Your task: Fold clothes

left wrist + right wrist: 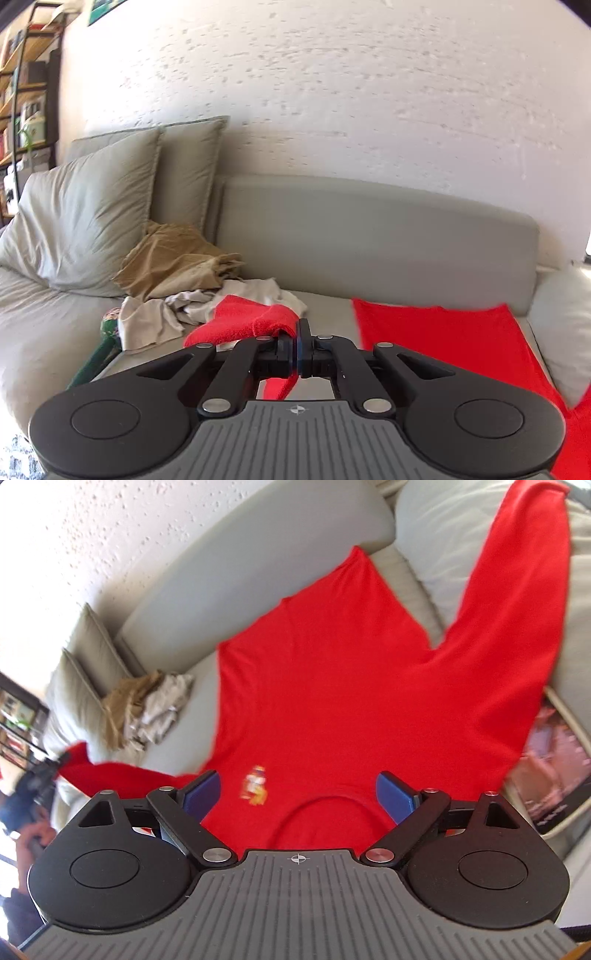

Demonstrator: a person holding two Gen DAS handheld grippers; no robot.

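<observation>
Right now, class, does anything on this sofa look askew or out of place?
Yes. The red shirt lies spread on the seat, but one sleeve runs up over the side cushion instead of lying flat. The left gripper pinches the other sleeve. A crumpled clothes pile sits unfolded.

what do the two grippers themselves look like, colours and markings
Both match: the left gripper and right gripper each have a grey ribbed body with a small crosshair mark at its front edge, two round black housings, and black linkage arms pinned with silver rivets. The jaws carry blue pads, plain on the right, only a thin sliver on the left. No cables or sleeves show.
</observation>
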